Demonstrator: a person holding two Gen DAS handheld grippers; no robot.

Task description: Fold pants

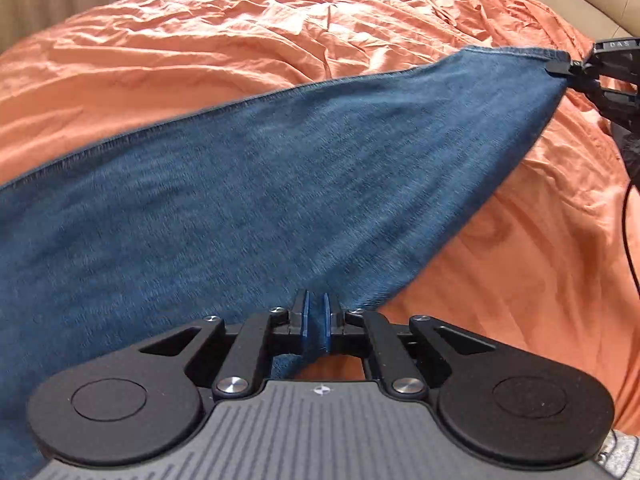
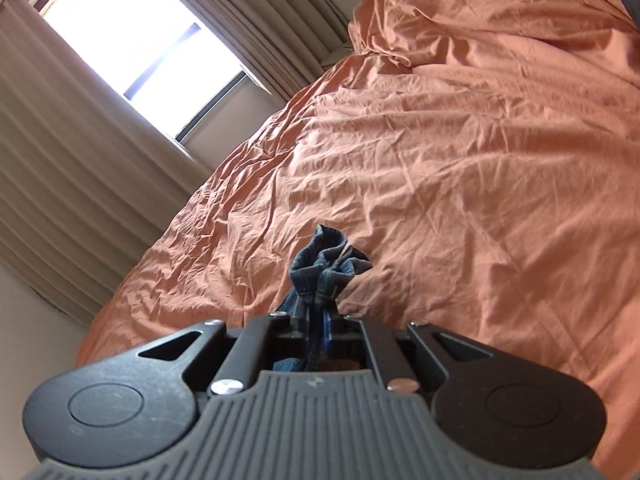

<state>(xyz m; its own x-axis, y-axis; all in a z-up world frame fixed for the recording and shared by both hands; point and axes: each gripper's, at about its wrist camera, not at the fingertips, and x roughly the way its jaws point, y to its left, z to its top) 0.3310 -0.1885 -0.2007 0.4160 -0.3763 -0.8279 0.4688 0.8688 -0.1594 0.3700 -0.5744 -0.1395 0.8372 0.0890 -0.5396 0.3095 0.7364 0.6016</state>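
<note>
The blue denim pants (image 1: 248,184) hang stretched in the air above the bed, held at two places. My left gripper (image 1: 317,320) is shut on one edge of the pants, the cloth pinched between its blue pads. My right gripper (image 1: 576,70) shows at the far right of the left wrist view, shut on a hemmed corner of the pants. In the right wrist view my right gripper (image 2: 316,320) is shut on a bunched end of the pants (image 2: 326,268), which sticks out past the fingertips.
A bed covered with a wrinkled orange sheet (image 1: 240,52) lies under the pants and fills both views (image 2: 460,160). Beige curtains (image 2: 60,168) and a bright window (image 2: 132,36) stand beyond the bed. A black cable (image 1: 628,232) hangs at the right.
</note>
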